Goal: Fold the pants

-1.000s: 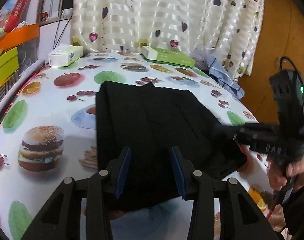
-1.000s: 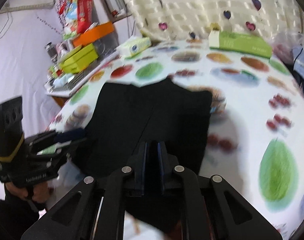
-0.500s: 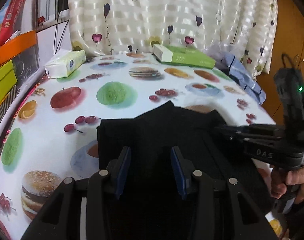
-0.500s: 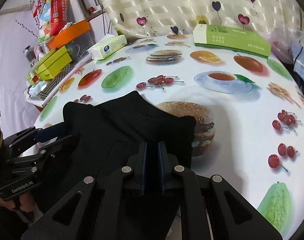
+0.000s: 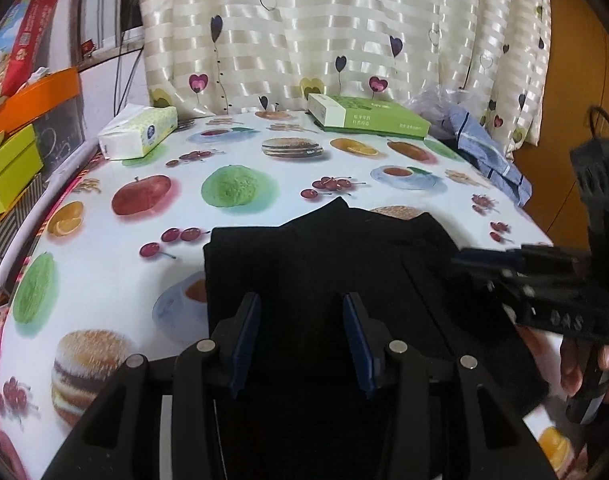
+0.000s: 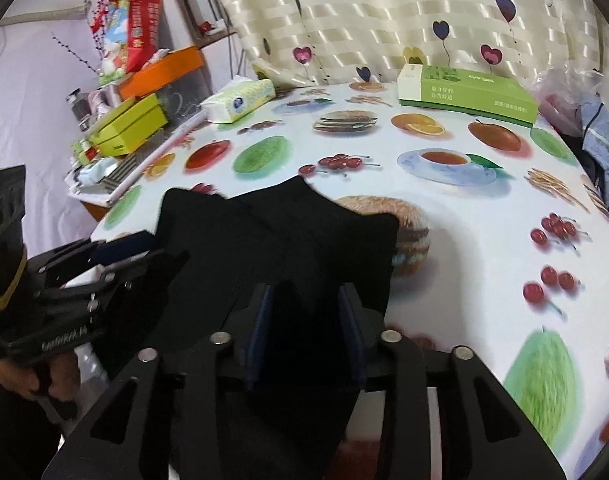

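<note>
Black pants (image 5: 324, 264) lie folded on the fruit-print table (image 5: 284, 176), at its near edge. My left gripper (image 5: 302, 320) hangs over their near part, blue pads apart and nothing pressed between them. My right gripper (image 6: 304, 312) is opening its jaws; the black pants (image 6: 296, 240) lie under and between the pads, which stand off the cloth. In the left wrist view the right gripper (image 5: 472, 266) reaches in from the right over the pants' right edge, with a hand on its grip. The left gripper (image 6: 156, 250) shows at the pants' left edge in the right wrist view.
A tissue pack (image 5: 138, 132) and a flat green box (image 5: 368, 116) sit at the table's far edge under a heart-print curtain. Blue striped cloth (image 5: 488, 160) and a plastic bag lie at the far right. Stacked boxes (image 6: 128, 120) crowd a shelf to the left.
The right gripper was shut on the black cloth and has now parted its jaws. The pants now lie lower and shorter, with more tablecloth showing beyond them. Left jaws look the same.
</note>
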### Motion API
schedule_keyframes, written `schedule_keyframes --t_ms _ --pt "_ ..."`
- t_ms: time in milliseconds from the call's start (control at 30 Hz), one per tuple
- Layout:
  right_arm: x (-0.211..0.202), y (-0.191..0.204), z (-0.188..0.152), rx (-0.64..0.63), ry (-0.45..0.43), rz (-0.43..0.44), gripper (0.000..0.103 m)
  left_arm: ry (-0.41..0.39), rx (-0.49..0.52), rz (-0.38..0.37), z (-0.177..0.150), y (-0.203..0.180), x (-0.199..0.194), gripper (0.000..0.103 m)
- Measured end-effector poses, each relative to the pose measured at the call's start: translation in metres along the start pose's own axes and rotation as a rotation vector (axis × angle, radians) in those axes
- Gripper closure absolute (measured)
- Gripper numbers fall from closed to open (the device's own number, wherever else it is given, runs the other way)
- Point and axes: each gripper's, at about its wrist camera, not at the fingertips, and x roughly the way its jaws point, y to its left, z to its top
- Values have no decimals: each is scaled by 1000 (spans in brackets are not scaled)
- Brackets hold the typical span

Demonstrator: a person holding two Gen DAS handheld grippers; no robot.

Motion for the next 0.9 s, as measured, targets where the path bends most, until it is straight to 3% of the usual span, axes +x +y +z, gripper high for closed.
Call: schedule_keyframes --t_ms 467,633,900 --pt "-37 34 -44 -57 -35 -2 66 -52 -12 19 -36 -12 -50 58" --pt "-26 39 -56 -98 6 -31 66 -22 14 17 -49 -20 -45 58" --pt "-23 34 -60 -83 -6 -16 64 -17 32 41 -57 -25 -39 57"
